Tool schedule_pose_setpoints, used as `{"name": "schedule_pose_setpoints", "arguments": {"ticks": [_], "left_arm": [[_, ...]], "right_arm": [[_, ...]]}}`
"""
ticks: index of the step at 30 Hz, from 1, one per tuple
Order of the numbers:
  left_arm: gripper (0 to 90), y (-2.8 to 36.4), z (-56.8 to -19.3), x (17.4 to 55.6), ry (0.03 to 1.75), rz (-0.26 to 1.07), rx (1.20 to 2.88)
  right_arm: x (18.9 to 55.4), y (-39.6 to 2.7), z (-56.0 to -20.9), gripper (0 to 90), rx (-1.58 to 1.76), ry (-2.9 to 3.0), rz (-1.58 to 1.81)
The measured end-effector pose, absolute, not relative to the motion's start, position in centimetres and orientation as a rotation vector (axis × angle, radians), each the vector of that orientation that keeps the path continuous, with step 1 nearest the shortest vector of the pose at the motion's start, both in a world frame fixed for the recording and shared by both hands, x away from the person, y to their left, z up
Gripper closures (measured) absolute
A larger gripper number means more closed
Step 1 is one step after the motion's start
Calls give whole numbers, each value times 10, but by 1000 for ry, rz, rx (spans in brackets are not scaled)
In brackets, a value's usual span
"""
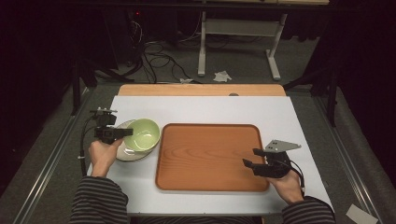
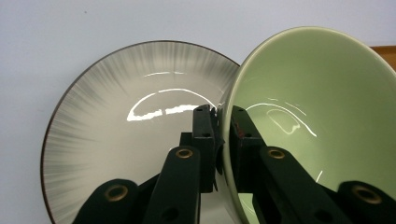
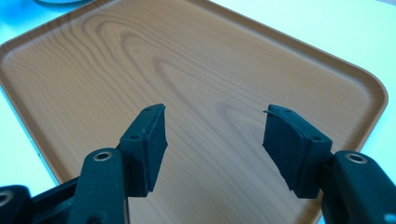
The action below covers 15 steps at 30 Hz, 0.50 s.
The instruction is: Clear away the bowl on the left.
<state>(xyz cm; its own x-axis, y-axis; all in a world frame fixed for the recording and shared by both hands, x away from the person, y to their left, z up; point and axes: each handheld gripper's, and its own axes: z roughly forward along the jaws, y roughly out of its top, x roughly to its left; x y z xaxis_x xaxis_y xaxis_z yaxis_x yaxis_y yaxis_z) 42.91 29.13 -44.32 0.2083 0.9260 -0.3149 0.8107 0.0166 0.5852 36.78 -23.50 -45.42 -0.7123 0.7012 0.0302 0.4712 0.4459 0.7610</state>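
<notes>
A pale green bowl (image 1: 143,134) is tilted over a grey-streaked plate (image 1: 122,154) at the table's left. My left gripper (image 1: 126,133) is shut on the bowl's rim, one jaw inside and one outside. In the left gripper view the green bowl (image 2: 317,107) fills the right side, the plate (image 2: 121,121) lies behind it, and the gripper (image 2: 223,114) pinches the rim. A brown wooden tray (image 1: 208,156) lies in the middle of the table. My right gripper (image 1: 250,157) hovers open over the tray's right part. The right gripper view has its gripper (image 3: 215,128) wide open above the bare tray (image 3: 201,60).
The white table top (image 1: 205,109) has a wooden strip (image 1: 201,89) along its far edge. Beyond it on the floor stand a white frame's legs (image 1: 238,46) and loose cables (image 1: 159,60). Striped sleeves enter from the bottom corners.
</notes>
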Motion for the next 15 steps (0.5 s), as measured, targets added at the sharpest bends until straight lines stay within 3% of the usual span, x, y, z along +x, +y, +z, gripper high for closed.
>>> {"name": "schedule_pose_setpoints", "arguments": {"ticks": [15], "left_arm": [[834, 268, -439, 425, 1547, 156, 1860]], "right_arm": [[375, -227, -454, 410, 960, 2442, 1138]]}}
